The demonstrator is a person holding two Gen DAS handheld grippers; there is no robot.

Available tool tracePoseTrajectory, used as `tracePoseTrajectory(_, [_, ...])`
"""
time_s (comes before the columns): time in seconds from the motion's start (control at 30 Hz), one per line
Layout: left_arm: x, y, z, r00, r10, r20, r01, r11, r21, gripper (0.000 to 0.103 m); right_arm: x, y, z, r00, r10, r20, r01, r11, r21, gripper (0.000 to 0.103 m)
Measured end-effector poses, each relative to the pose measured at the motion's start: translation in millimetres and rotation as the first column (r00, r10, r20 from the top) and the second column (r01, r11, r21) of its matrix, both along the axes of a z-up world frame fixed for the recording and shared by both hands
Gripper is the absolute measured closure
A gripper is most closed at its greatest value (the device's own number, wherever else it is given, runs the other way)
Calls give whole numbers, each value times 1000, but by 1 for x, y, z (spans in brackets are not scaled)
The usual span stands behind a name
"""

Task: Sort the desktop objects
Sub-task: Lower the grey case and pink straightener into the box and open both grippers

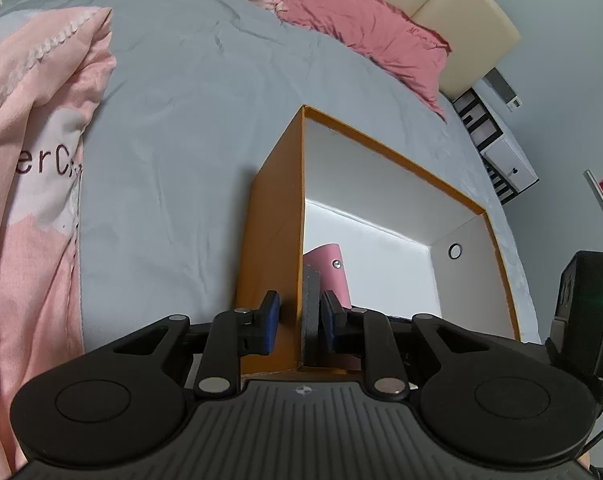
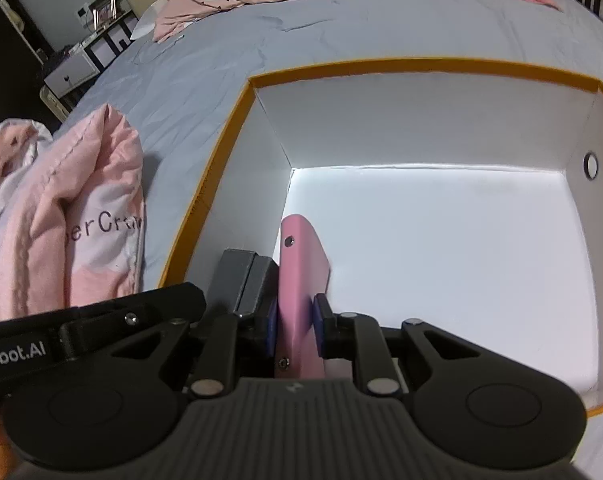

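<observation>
Right tool clamped flat on a pink slab-like object, held upright inside the orange box near its left wall, above the white floor. Left tool astride that same wall, one pad outside and one inside, jaws narrowed onto the wall along with a dark grey foam-like piece; whether truly pinching or just resting cannot be told.

Risks, as judgement: letting go from this height could tip the pink object over or bounce it against the wall; crowding between the two tools could knock one against the other; a slack hold on the wall could let the box slide on the soft grey bed.

Count: one box, one pink object, one grey piece, two tools
</observation>
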State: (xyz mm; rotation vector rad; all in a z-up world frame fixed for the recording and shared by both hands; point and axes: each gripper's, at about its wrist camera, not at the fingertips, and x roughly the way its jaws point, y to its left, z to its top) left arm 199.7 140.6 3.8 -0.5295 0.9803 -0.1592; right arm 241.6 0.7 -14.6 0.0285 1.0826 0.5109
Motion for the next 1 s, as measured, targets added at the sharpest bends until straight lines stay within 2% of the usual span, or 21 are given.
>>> tracePoseTrajectory(0.23, [-1,0,0,1000,2,-1,-2,1000,-9,78,-1,0,0,998,53,-21,-54,998,-29,77])
tracePoseTrajectory(0.37, [-2,1,-1,1000,11,-7,-12,1000,-26,78,1,-13,3,998,44,-55,-43,999,34,74])
tracePoseTrajectory(0.53, [-3,5,-1,999,31,-11,-31,998,-58,78,-2,-26,11,998,41,-47,-37,995,93,71])
tracePoseTrajectory(0.77, [-5,8,-1,999,40,-1,-40,996,-74,78,0,-34,7,997,24,-69,-13,989,148,86])
tracePoseTrajectory(1.0, [-5,7,-1,999,38,-6,-38,998,-59,78,1,-29,4,997,38,-72,-24,982,188,87])
